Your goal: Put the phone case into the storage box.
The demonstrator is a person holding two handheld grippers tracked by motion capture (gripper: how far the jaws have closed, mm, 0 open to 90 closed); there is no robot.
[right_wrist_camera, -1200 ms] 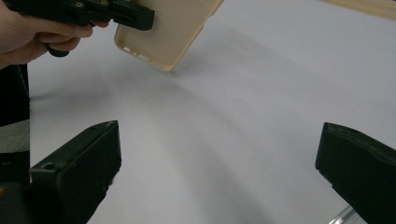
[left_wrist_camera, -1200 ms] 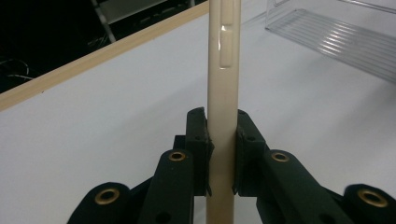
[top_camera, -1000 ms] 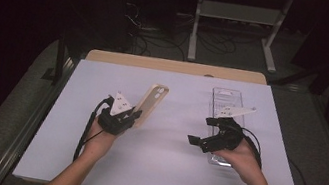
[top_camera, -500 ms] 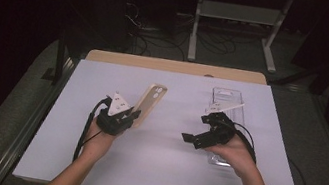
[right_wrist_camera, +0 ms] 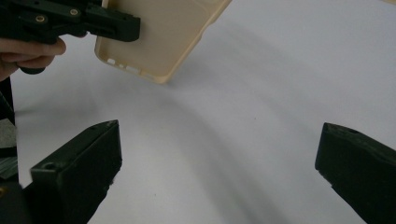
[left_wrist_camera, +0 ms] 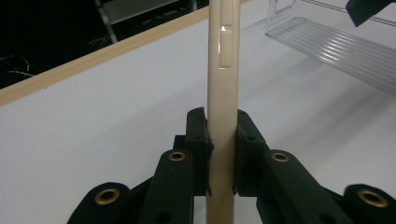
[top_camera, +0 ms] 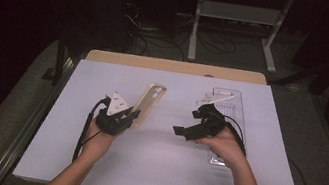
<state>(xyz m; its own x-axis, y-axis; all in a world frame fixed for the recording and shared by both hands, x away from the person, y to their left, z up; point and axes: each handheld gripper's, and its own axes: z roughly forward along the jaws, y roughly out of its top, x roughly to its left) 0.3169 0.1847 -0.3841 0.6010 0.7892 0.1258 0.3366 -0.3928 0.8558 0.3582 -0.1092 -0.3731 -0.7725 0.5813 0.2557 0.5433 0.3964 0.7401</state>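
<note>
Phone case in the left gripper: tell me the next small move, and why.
Probably bring the open right gripper across to the free end of the cream phone case. The left gripper clamps its lower edge and holds it above the table, while the right jaws are empty.

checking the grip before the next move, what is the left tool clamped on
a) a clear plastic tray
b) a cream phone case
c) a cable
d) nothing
b: in the left gripper view the left tool has its jaws pressed on both sides of the cream phone case, held clear of the table.
</note>
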